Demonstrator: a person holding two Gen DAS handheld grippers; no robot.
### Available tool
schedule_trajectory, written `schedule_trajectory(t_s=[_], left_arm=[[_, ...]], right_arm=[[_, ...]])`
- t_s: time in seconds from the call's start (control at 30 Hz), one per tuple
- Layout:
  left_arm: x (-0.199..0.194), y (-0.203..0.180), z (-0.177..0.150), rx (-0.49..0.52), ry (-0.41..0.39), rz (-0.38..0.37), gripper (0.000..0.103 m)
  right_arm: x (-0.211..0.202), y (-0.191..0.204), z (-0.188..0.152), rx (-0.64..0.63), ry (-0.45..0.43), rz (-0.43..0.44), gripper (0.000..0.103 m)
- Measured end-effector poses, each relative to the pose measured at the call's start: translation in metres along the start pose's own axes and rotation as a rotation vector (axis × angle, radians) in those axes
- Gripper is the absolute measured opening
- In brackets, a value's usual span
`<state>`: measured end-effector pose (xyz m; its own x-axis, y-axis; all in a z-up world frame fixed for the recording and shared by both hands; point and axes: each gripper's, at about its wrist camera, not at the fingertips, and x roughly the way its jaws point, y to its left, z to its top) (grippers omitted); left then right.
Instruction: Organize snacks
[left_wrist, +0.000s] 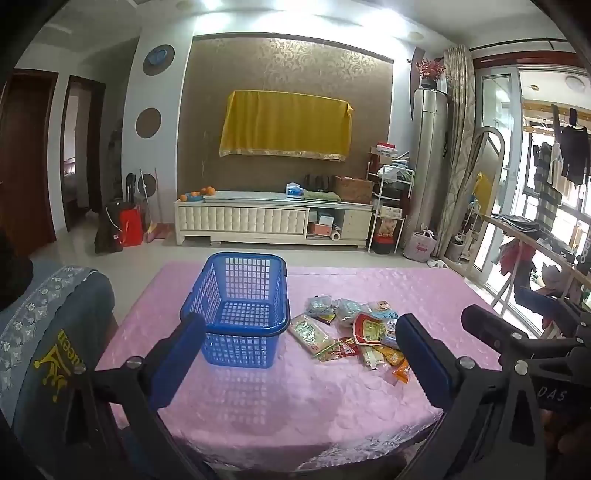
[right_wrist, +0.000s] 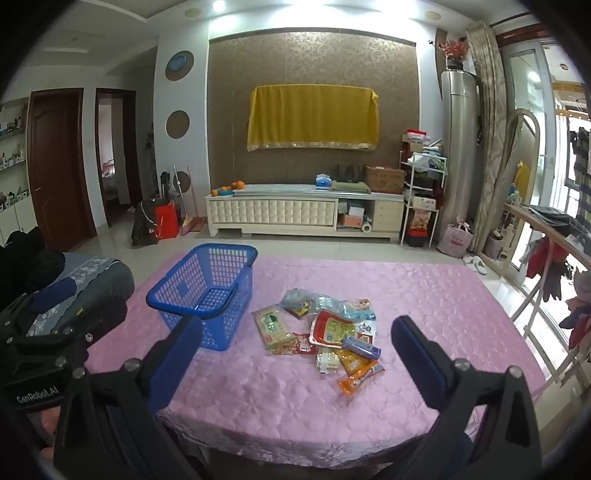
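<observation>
left gripper (left_wrist: 301, 354) and right gripper (right_wrist: 297, 352), jaws spread wide, nothing between them. blue basket (left_wrist: 242, 306) on pink tablecloth (right_wrist: 424, 302), ahead-left of right gripper; snack packets (right_wrist: 325, 332) heaped directly ahead, just beside basket.

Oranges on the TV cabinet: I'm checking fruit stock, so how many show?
3 at least, bunched at the cabinet's left end: oranges and; others may hide behind.

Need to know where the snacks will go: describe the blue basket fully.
The blue basket is a rectangular plastic crate with lattice walls and floor, a thick rim, and a handle folded down along the rim. It stands upright and empty on the pink tablecloth, left of the snack pile and clear of it. Nothing else touches it.
</observation>
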<state>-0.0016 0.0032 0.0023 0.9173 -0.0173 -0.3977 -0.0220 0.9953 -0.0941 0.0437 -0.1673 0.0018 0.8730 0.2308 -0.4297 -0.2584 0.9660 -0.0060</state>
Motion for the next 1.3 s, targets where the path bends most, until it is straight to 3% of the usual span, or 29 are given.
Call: schedule_trajectory(t_s=[1.3], left_arm=[[0.0037, -0.0033, -0.0027, 0.006, 0.019, 0.014, 0.102]], right_arm=[[0.0039, -0.0076, -0.0034, 0.03, 0.03, 0.023, 0.103]])
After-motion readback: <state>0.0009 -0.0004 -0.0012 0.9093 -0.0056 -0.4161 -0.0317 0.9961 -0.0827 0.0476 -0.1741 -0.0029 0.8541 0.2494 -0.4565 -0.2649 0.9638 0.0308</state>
